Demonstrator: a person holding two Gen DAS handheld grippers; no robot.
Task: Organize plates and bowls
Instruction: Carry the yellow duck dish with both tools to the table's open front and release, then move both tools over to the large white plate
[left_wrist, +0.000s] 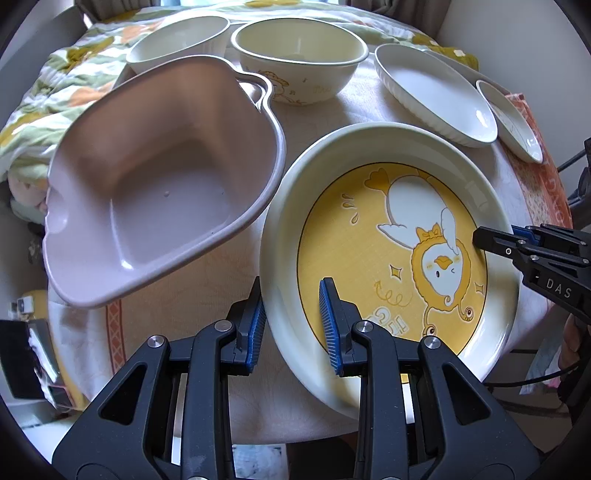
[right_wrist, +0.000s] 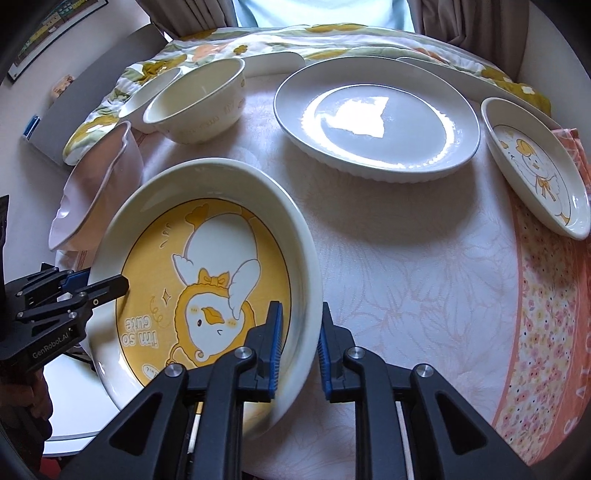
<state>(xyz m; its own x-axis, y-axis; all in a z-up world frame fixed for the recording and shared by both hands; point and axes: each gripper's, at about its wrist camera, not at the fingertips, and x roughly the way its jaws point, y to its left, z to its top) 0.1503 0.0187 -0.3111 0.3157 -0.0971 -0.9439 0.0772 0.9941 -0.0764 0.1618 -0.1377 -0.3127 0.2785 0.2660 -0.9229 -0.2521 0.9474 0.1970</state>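
Left wrist view, far left: a pink dish (left_wrist: 162, 192) sits tilted on the desk (left_wrist: 229, 266), with two cream bowls (left_wrist: 301, 59) behind it at the top of the frame. Bottom centre, the left tool (left_wrist: 293, 325) straddles the near rim of the yellow plate (left_wrist: 384, 240), one pad outside the wall and one inside; whether both pads press I cannot tell. At the right edge the right tool (left_wrist: 495, 240) has its jaws nearly closed over the far rim. A white plate (left_wrist: 436, 92) and a small duck dish (left_wrist: 511, 118) lie upper right. Right wrist view: the left tool (right_wrist: 110, 286) reaches in from lower left, the yellow plate (right_wrist: 207, 280) fills lower left, the right tool (right_wrist: 301, 347) brackets its rim at bottom centre.
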